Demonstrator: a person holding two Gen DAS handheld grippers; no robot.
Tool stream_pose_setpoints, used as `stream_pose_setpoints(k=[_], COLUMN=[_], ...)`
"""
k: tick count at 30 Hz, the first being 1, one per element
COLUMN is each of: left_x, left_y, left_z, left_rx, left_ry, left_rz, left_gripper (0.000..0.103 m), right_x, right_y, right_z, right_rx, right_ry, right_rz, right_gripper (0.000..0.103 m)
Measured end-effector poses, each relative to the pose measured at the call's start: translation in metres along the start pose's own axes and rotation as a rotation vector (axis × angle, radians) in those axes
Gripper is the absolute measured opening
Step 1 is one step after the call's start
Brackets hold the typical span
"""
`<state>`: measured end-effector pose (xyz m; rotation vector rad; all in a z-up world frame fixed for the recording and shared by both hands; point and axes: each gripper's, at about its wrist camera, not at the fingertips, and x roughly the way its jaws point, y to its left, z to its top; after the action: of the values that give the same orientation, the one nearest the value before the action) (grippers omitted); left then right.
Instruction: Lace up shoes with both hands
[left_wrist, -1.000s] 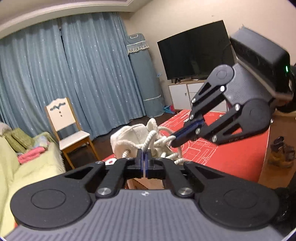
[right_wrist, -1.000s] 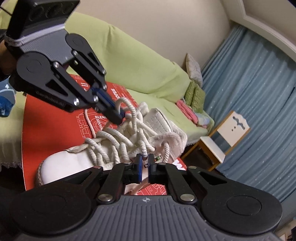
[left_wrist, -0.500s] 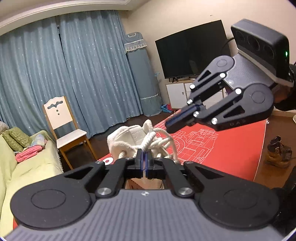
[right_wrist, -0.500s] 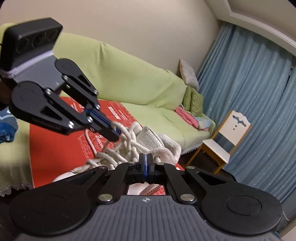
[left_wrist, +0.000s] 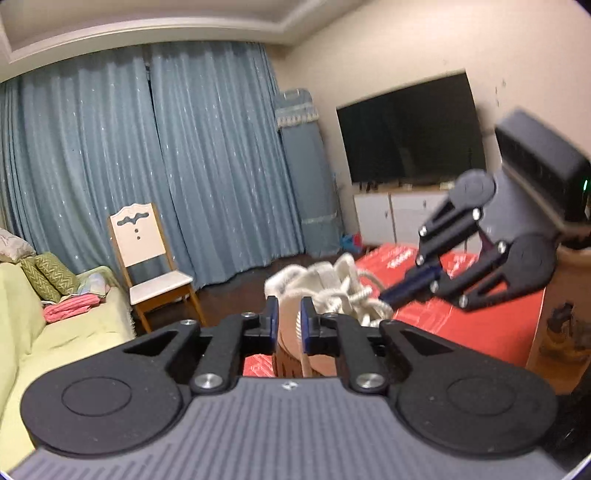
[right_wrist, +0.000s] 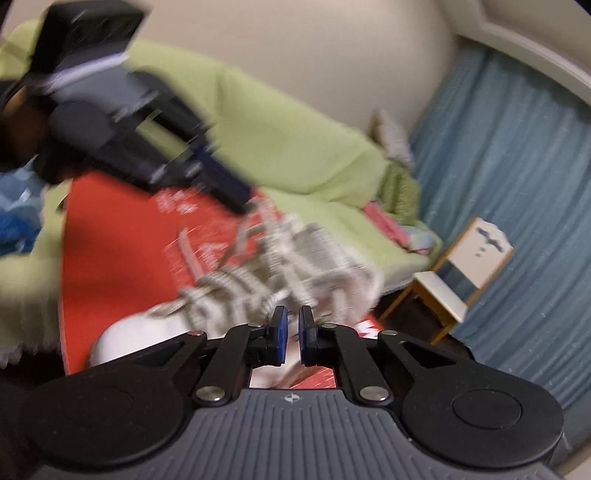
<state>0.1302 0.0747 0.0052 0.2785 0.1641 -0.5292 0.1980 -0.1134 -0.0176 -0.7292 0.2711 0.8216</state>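
- The red printed mat (left_wrist: 480, 328) carries the white canvas shoe with thick rope laces (right_wrist: 295, 269), which sits just ahead of both tools.
- I judge this a release after a tug: I should back out slowly so no strand snags.
- My left gripper (left_wrist: 287, 325) has its jaws opening; between them I see only shoe fabric behind, nothing pinched.
- My right gripper (right_wrist: 290, 332) is opening too, a narrow gap, no lace in it that I can tell.
- A second ago both pairs of pads were pressed together, and the right gripper's tips were down among the laces; now they are parted and the left has lifted away.
- The right view is blurred.
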Motion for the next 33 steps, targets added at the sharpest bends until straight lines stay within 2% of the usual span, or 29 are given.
stream_pose_setpoints(k=[2, 5, 8, 12, 19, 21, 22, 27, 30, 33], left_x=[-0.004, 0.002, 0.015, 0.024, 0.038, 0.041, 0.043, 0.028, 0.022, 0.025], left_y=[0.006, 0.000, -0.020, -0.040, -0.060, -0.062, -0.063, -0.058, -0.058, -0.056], left_z=[-0.001, 0.000, -0.003, -0.007, -0.011, -0.010, -0.010, 0.001, 0.001, -0.003], left_rx=[-0.007, 0.054, 0.148, 0.215, 0.336, 0.336, 0.331, 0.267, 0.278, 0.283], left_ry=[-0.016, 0.015, 0.064, 0.069, 0.100, 0.110, 0.115, 0.056, 0.067, 0.090], left_rz=[0.024, 0.031, -0.023, -0.065, -0.042, -0.036, -0.031, -0.009, -0.013, -0.014], left_gripper=[0.010, 0.010, 0.011, 0.011, 0.011, 0.008, 0.000, 0.000, 0.000, 0.006], right_x=[-0.001, -0.002, -0.001, -0.001, -0.004, -0.003, -0.002, -0.001, -0.001, 0.000], right_y=[0.001, -0.003, -0.001, 0.001, 0.004, 0.004, 0.004, 0.008, 0.009, 0.012], right_z=[-0.001, -0.002, -0.001, -0.001, -0.001, 0.000, 0.000, 0.000, 0.000, -0.001], right_rx=[-0.015, 0.008, -0.005, -0.006, -0.031, -0.045, -0.052, -0.092, -0.115, -0.146], right_ry=[0.003, 0.002, 0.001, 0.000, 0.002, 0.004, 0.006, 0.002, 0.006, 0.007], right_rz=[-0.009, -0.009, -0.022, -0.024, -0.035, -0.037, -0.037, -0.052, -0.063, -0.073], right_gripper=[0.005, 0.005, 0.006, 0.006, 0.006, 0.007, 0.007, 0.006, 0.006, 0.006])
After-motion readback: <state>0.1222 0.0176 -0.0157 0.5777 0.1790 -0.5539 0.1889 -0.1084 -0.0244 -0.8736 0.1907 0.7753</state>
